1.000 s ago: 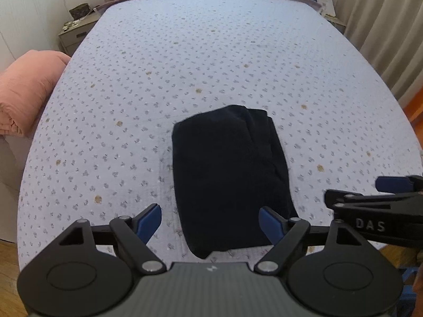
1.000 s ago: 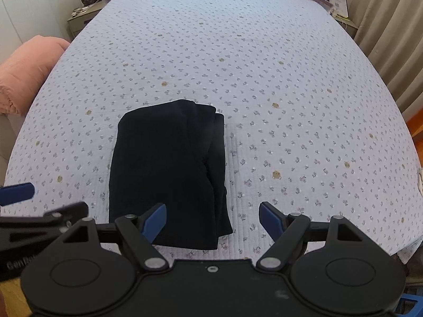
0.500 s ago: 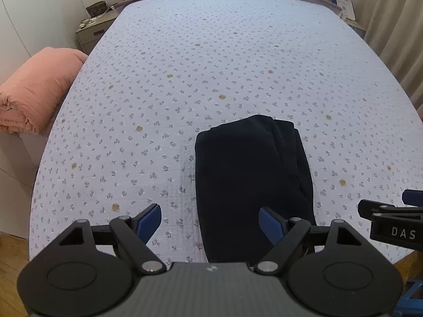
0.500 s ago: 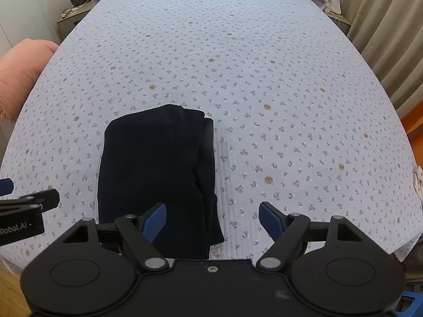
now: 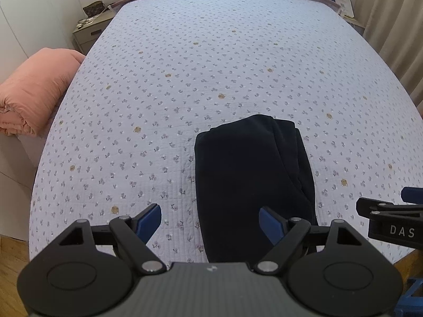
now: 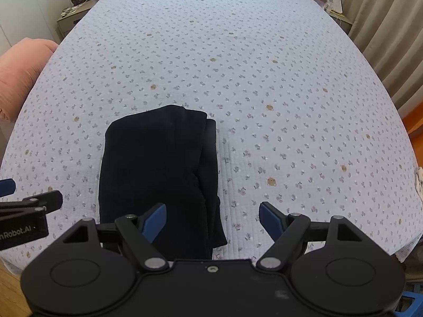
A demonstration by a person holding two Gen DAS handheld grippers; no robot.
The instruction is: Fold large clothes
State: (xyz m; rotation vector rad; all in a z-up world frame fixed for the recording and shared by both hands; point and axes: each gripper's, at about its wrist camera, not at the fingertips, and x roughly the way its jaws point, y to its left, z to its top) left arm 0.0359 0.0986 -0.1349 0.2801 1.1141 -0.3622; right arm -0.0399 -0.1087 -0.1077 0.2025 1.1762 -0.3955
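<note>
A dark navy garment (image 5: 251, 179) lies folded into a long rectangle near the front edge of the bed (image 5: 185, 79); the right wrist view shows the same garment (image 6: 158, 174) left of centre. My left gripper (image 5: 210, 220) hangs open above the garment's near left corner, nothing between its blue pads. My right gripper (image 6: 212, 220) is open too, over the garment's near right corner, holding nothing. Each gripper shows at the other view's side edge.
The bed wears a pale blue quilt with small flowers. A rolled pink duvet (image 5: 31, 89) lies off the bed's left side. A bedside cabinet (image 5: 88, 30) stands at the far left, curtains (image 5: 396, 26) hang on the right, and wooden floor shows at the near corners.
The left wrist view has slid to the left, so the garment now sits further right in it. The right gripper and the garment have kept still. Both grippers stayed open.
</note>
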